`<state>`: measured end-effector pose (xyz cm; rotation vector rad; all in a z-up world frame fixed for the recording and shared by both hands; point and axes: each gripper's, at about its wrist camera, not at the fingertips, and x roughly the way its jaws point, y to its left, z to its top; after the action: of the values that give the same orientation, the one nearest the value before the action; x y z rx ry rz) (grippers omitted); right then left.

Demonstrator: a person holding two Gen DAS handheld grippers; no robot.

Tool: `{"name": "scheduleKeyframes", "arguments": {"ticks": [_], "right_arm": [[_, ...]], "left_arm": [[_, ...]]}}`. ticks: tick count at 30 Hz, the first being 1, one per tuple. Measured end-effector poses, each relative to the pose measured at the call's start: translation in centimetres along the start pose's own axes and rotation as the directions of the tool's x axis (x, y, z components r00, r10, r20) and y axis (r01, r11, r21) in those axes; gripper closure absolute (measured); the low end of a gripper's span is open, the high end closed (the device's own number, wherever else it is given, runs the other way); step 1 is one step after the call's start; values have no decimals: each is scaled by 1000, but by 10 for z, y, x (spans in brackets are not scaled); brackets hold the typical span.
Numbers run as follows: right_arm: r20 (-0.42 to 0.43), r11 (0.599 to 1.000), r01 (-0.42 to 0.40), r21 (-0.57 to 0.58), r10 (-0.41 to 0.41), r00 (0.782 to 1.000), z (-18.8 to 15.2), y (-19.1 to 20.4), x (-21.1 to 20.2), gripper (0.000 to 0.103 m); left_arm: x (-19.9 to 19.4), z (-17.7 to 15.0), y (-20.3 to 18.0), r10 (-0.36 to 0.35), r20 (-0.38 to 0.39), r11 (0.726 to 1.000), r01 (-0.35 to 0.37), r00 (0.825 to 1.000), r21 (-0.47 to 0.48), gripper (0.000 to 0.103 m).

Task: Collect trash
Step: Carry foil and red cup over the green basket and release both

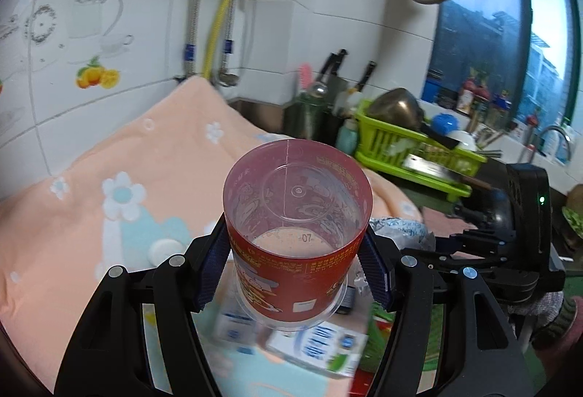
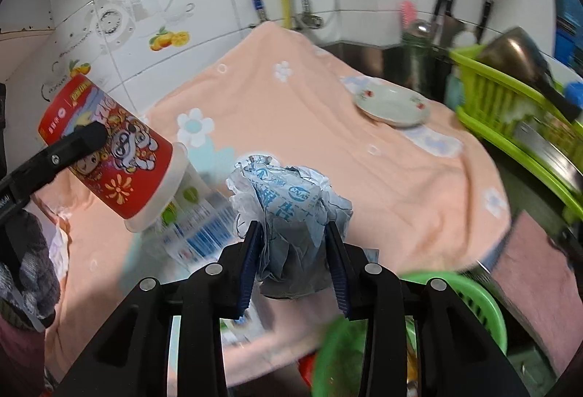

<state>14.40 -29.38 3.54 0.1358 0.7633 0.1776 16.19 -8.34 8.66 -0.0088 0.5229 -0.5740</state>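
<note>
My left gripper (image 1: 293, 273) is shut on a red printed plastic cup (image 1: 295, 233), held upside down above the peach towel (image 1: 109, 178); the cup also shows at the left of the right wrist view (image 2: 109, 156). My right gripper (image 2: 293, 258) is shut on a crumpled white-and-blue plastic wrapper (image 2: 288, 200), held above the towel. The wrapper shows beside the cup in the left wrist view (image 1: 400, 227). A white-and-blue carton (image 1: 313, 342) lies on the towel below the cup; it also shows in the right wrist view (image 2: 196, 229).
A white plate (image 2: 391, 102) sits on the towel at the back right. A green basket (image 2: 470, 320) is at the lower right. A lime dish rack (image 1: 419, 153) with pots stands right of the towel. A white cap (image 1: 164, 251) lies on the towel.
</note>
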Motion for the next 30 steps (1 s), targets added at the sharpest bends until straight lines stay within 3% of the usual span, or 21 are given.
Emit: {"name": "scheduleKeyframes", "arguments": {"ticks": [10, 16, 24, 30], "right_arm": [[-70, 984, 127, 126, -119, 990, -78, -68, -23, 57], [-103, 965, 155, 214, -135, 985, -110, -104, -29, 49], [-67, 949, 176, 261, -165, 984, -128, -125, -54, 41], [-39, 941, 194, 276, -191, 981, -138, -134, -73, 36]], "left_arm": [[16, -32, -58, -95, -60, 995, 98, 994, 38, 38], [31, -46, -86, -134, -108, 989, 140, 985, 54, 38], [56, -67, -122, -170, -179, 979, 186, 969, 79, 38], [85, -89, -147, -189, -258, 973, 216, 948, 80, 38]]}}
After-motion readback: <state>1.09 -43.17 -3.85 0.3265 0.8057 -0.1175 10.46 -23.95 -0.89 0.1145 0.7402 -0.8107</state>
